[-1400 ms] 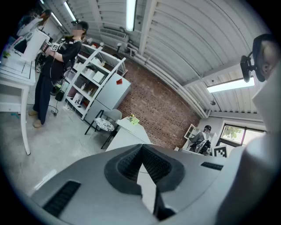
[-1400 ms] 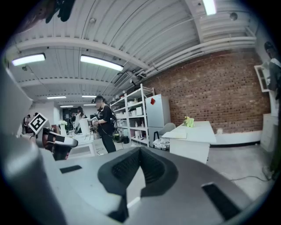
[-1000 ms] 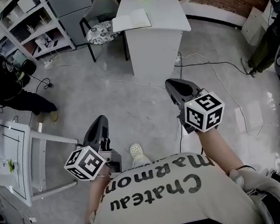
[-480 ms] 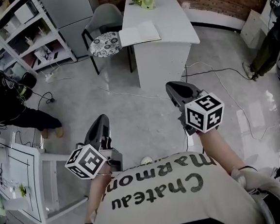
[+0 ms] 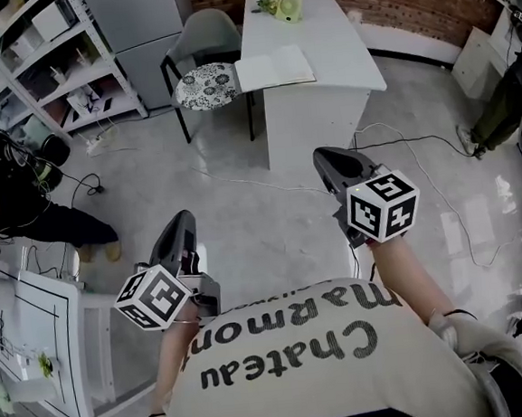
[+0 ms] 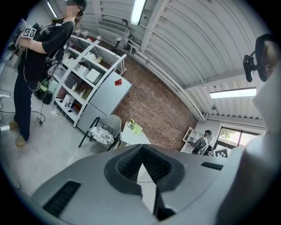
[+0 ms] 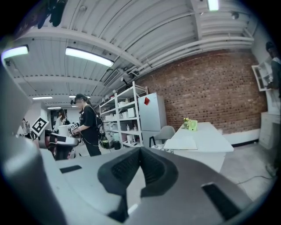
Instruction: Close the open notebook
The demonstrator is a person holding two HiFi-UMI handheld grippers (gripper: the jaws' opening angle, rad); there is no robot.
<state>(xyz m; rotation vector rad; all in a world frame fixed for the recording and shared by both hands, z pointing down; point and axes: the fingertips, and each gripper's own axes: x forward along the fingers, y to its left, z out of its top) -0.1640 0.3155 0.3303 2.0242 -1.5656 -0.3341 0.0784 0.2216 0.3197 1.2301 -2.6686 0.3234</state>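
Observation:
The open notebook (image 5: 274, 68) lies flat on the left half of a white table (image 5: 338, 55) at the far side of the room; it also shows as a pale slab (image 7: 181, 143) in the right gripper view. Both grippers hang in the air over the floor, well short of the table. My left gripper (image 5: 179, 226) (image 6: 141, 148) has its jaws together with nothing between them. My right gripper (image 5: 329, 159) (image 7: 139, 149) is likewise shut and holds nothing, pointing towards the table.
A grey chair with a patterned cushion (image 5: 209, 80) stands at the table's left side. A green object (image 5: 289, 8) sits at the table's far end. Shelving (image 5: 39, 59) and a person in black (image 5: 14, 193) are at left, cables (image 5: 241, 182) cross the floor, another white table (image 5: 37, 350) stands near left.
Both grippers have been carried forward across the floor towards the white table, which now sits lower and nearer in the head view. The jaws have stayed together.

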